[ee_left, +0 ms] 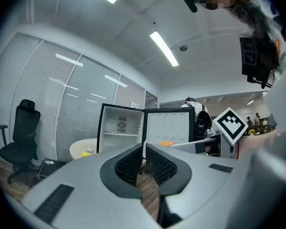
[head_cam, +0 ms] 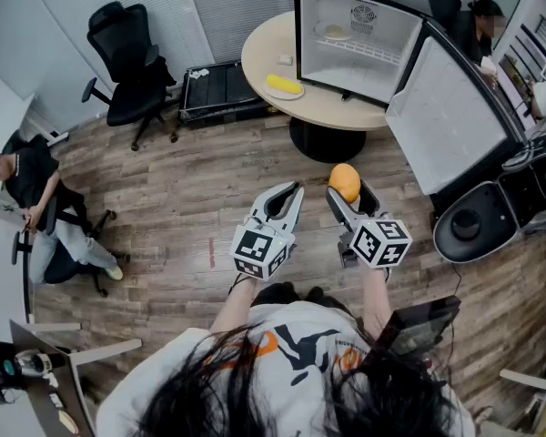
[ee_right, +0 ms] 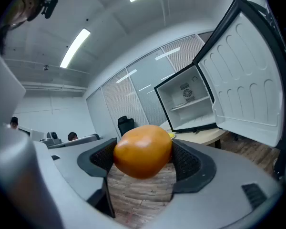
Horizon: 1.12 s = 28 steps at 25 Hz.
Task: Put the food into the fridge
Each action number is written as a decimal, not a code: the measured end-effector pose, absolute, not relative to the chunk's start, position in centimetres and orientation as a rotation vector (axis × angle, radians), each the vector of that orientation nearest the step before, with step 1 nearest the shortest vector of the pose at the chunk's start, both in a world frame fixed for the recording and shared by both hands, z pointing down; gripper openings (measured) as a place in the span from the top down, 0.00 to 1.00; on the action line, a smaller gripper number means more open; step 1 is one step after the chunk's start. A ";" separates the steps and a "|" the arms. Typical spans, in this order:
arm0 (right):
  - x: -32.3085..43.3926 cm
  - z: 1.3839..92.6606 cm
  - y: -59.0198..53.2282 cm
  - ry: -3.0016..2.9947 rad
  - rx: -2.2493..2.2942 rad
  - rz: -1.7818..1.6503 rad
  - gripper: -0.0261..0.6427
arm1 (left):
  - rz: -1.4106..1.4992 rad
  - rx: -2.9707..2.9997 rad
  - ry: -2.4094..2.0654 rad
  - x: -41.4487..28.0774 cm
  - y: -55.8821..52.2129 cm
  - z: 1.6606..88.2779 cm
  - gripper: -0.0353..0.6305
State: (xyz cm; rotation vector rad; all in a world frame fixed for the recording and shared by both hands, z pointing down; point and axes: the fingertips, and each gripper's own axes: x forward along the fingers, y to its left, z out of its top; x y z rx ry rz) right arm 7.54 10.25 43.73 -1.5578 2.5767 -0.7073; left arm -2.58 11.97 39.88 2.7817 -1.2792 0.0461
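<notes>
While open fridge [head_cam: 391, 30] holds plate [head_cam: 333, 32], right gripper [head_cam: 348, 194] jaws pinch orange [head_cam: 345, 180]; left gripper [head_cam: 297, 188] jaws together.

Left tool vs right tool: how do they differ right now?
1. Jaws: the left tool has its jaws shut together, while the right tool has its jaws spread wide.
2. Load: the left tool carries nothing, while the right tool is clamped on an orange fruit.
Shared: both are held side by side above the wood floor and point toward the open fridge.
</notes>
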 end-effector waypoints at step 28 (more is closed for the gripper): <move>12.3 46.1 9.6 2.653 -1.474 -0.743 0.41 | 0.022 2.712 -1.294 2.9 11.3 41.4 0.92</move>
